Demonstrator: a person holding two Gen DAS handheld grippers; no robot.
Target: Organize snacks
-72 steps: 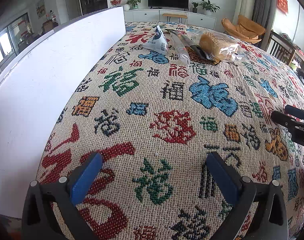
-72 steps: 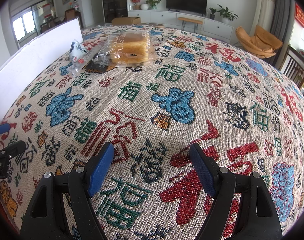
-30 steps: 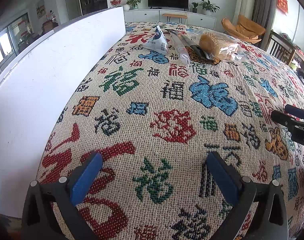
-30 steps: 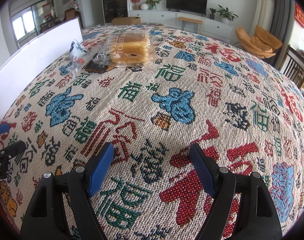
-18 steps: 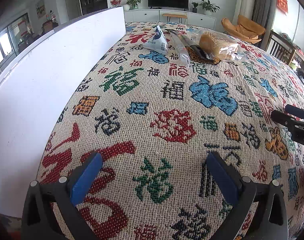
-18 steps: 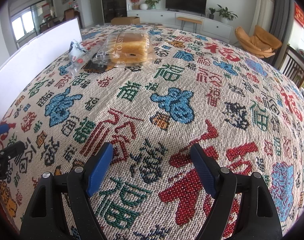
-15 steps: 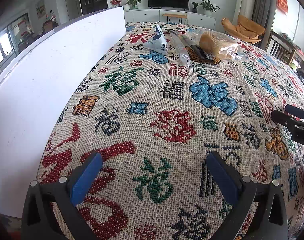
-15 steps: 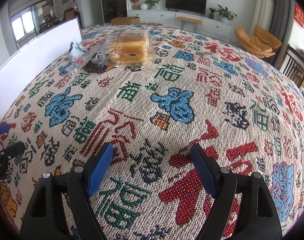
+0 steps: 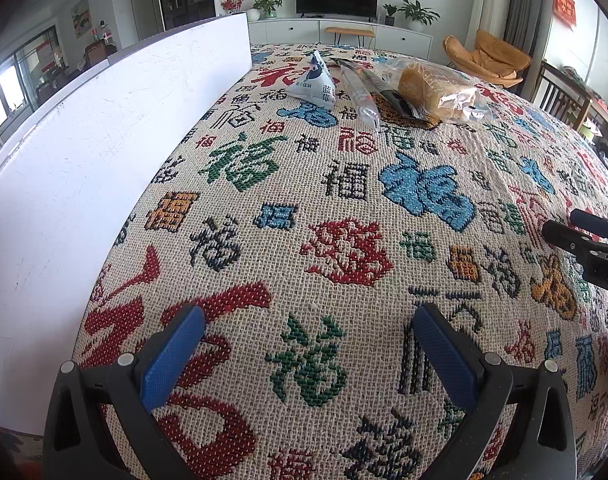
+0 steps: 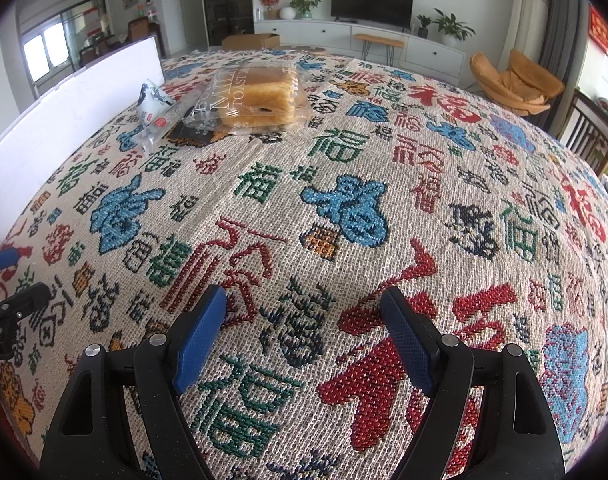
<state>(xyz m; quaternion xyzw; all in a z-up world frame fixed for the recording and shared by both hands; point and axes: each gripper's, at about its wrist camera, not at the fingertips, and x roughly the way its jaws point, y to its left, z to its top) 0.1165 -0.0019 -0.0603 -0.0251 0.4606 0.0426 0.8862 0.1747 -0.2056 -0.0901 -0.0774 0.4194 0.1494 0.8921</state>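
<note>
While both tools, left (image 9: 310, 344) and right (image 10: 304, 332), hover with jaws spread and empty over the patterned counter (image 10: 384, 208), the bread bag (image 10: 256, 98) and small packets (image 9: 314, 84) lie together at its far end.

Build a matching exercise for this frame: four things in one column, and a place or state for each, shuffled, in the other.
Things:
1. toast
2. triangular pouch
3. white board
4. left gripper

Places or states:
A. open, over bare cloth
B. upright along the table's left edge
C. in a clear bag, far end
D. nearest the board's far end

Pairs: 1-C, 2-D, 3-B, 4-A
</note>
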